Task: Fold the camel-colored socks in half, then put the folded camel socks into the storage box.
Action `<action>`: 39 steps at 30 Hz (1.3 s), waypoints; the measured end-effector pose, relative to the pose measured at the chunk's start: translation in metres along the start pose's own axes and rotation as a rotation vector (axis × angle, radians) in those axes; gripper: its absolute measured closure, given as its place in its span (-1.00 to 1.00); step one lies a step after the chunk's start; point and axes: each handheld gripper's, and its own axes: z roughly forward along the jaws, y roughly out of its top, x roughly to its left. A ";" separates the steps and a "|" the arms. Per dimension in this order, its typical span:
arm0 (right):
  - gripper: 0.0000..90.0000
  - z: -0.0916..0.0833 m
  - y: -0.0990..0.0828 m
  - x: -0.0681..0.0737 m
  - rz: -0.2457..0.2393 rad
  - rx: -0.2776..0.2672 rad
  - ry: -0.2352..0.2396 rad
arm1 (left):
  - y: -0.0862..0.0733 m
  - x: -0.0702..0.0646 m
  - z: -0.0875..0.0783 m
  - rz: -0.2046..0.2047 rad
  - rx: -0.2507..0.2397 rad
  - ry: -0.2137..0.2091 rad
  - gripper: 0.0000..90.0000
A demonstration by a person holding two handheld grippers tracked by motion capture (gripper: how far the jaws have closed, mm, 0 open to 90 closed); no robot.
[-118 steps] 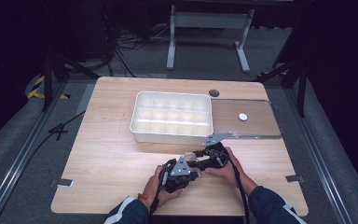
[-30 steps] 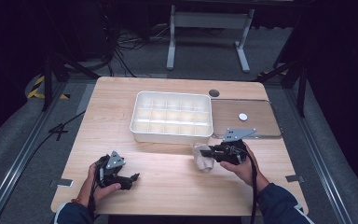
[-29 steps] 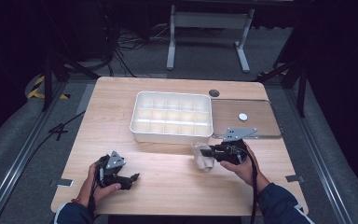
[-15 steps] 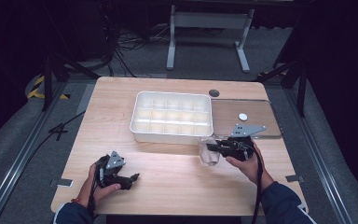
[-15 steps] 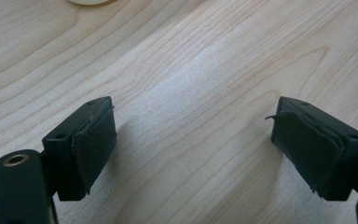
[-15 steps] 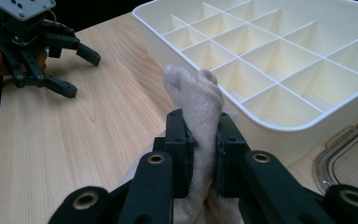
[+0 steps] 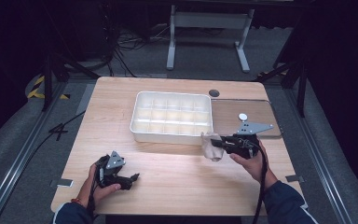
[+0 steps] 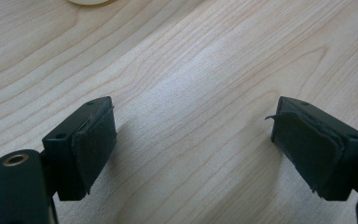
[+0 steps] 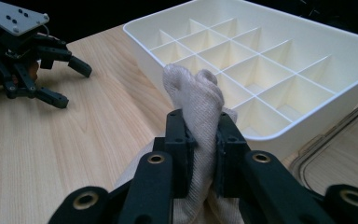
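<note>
Near the desk's right edge, just in front of the tray's front right corner, the right gripper (image 7: 220, 144) holds a beige cloth (image 7: 211, 146), one of its kind here. In the right gripper view the cloth (image 9: 196, 102) bunches up between the two black jaws, which are clamped on its folds; a rounded lump rises above the pads and more fabric spills below, cut off by the bottom edge, so how much hangs there is hard to say. From above the cloth is a small pale blur at the gripper's tip, and it seems to hang clear of the desk (image 7: 177, 172), though the view is too coarse to be sure.

The white tray (image 7: 140, 128) is single and sits mid-desk toward the far edge; its compartments count four along and three across in the high view, twelve in all. In the right gripper view its far wall (image 9: 307, 28) runs out of frame. Beside it, toward the right edge, lies one clear flat lid (image 7: 270, 133) with a small white disc (image 7: 243, 117) on it.

By the front left corner the left gripper (image 7: 128, 178) rests low in the person's hand, jaws standing wide apart with only bare wood between the pads (image 8: 93, 144). Two grippers in all, well apart from each other
</note>
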 end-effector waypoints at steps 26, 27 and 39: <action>0.75 -0.021 0.011 -0.013 0.006 -0.086 -0.066 | 0.001 0.001 0.000 0.013 -0.001 -0.005 -0.70; 0.75 -0.020 0.011 -0.014 -0.003 -0.084 -0.070 | 0.000 0.001 0.000 0.010 0.003 -0.007 -0.70; 0.75 -0.019 0.026 -0.012 -0.043 -0.093 -0.105 | 0.000 0.000 0.000 0.010 0.002 0.004 -0.69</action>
